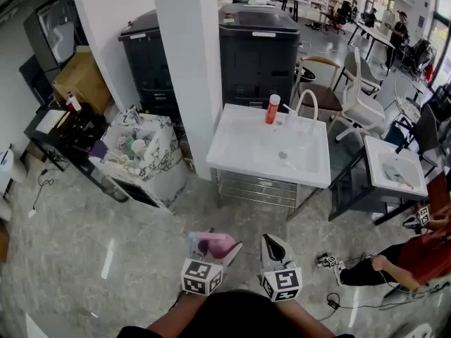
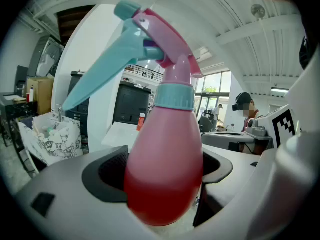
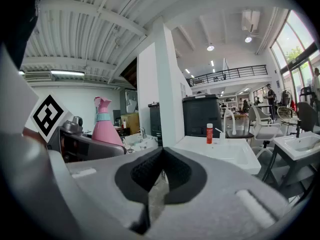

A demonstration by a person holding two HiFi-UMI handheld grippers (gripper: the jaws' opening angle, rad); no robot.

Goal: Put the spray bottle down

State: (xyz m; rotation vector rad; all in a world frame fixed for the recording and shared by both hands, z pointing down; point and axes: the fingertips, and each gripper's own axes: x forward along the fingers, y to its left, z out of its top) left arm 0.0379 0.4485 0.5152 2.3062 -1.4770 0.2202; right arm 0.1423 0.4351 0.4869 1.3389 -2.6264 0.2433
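A pink spray bottle (image 1: 218, 241) with a teal trigger and collar stands upright between the jaws of my left gripper (image 1: 213, 251), low in the head view above the floor. In the left gripper view the bottle (image 2: 165, 159) fills the middle, with both dark pads pressed against its belly. My right gripper (image 1: 273, 248) hovers just to the right of the left one. Its jaws (image 3: 161, 154) are shut and hold nothing. The bottle (image 3: 104, 126) also shows at the left of the right gripper view.
A white sink basin (image 1: 239, 157) on a metal frame stands ahead, with an orange bottle (image 1: 272, 109) at its back edge. A white pillar (image 1: 187, 69) and a marbled sink unit (image 1: 165, 160) are to the left. A person in red (image 1: 416, 259) sits on the floor at right.
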